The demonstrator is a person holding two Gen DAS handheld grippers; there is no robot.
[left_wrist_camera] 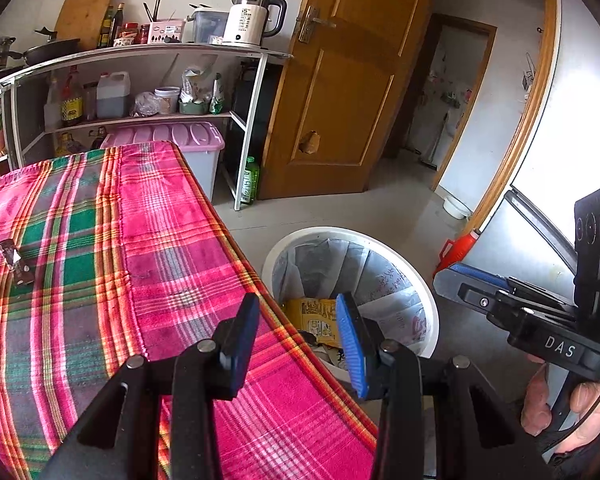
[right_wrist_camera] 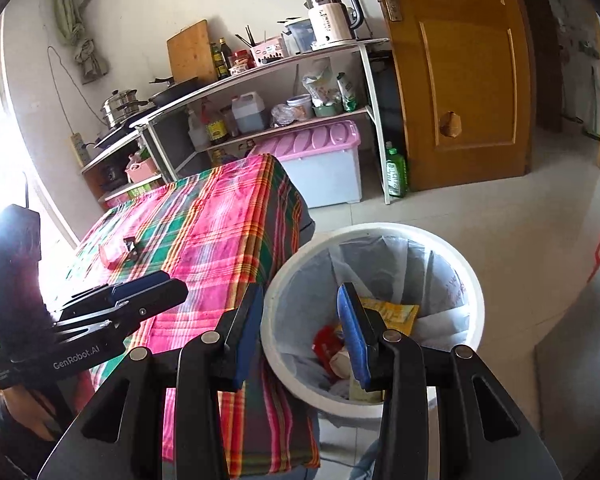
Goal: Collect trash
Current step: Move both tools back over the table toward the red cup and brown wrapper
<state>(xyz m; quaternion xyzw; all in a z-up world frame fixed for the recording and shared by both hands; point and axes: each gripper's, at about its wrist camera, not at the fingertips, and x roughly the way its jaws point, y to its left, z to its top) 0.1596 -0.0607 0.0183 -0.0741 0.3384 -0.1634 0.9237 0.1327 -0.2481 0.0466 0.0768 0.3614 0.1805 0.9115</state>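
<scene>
beside the table [left_wrist_camera: 100, 240], on the floor at its right edge, stands a white trash bin [left_wrist_camera: 428, 280] lined with a pale bag. inside the bin lie a yellow wrapper [right_wrist_camera: 392, 312], a red wrapper [right_wrist_camera: 324, 342] and some pale crumpled packaging at the bottom. the table is covered by a pink, green and orange plaid cloth [right_wrist_camera: 220, 232].

left gripper [left_wrist_camera: 298, 340]: hovers over the table's right edge, one blue pad above the cloth and the other above the bin opening. jaws stand apart, nothing between them.

right gripper [right_wrist_camera: 298, 332]: hovers above the near rim of the bin, one pad over the table corner and the other over the bin's inside. jaws apart, nothing held. seen from the left wrist camera, its body sits at the far right, gripped by the person's hand [left_wrist_camera: 572, 408].

remaining trash on the table: a small dark wrapper [left_wrist_camera: 16, 266] lies on the far left part of the cloth, touching a pink flat object [right_wrist_camera: 112, 250]; what that object is cannot be told. both are well apart from the grippers and the bin.

background: a shelf unit [left_wrist_camera: 140, 80] with an electric kettle [left_wrist_camera: 252, 20], bottles and a pink-lidded storage box [right_wrist_camera: 320, 160], next to a wooden door [left_wrist_camera: 360, 80].
</scene>
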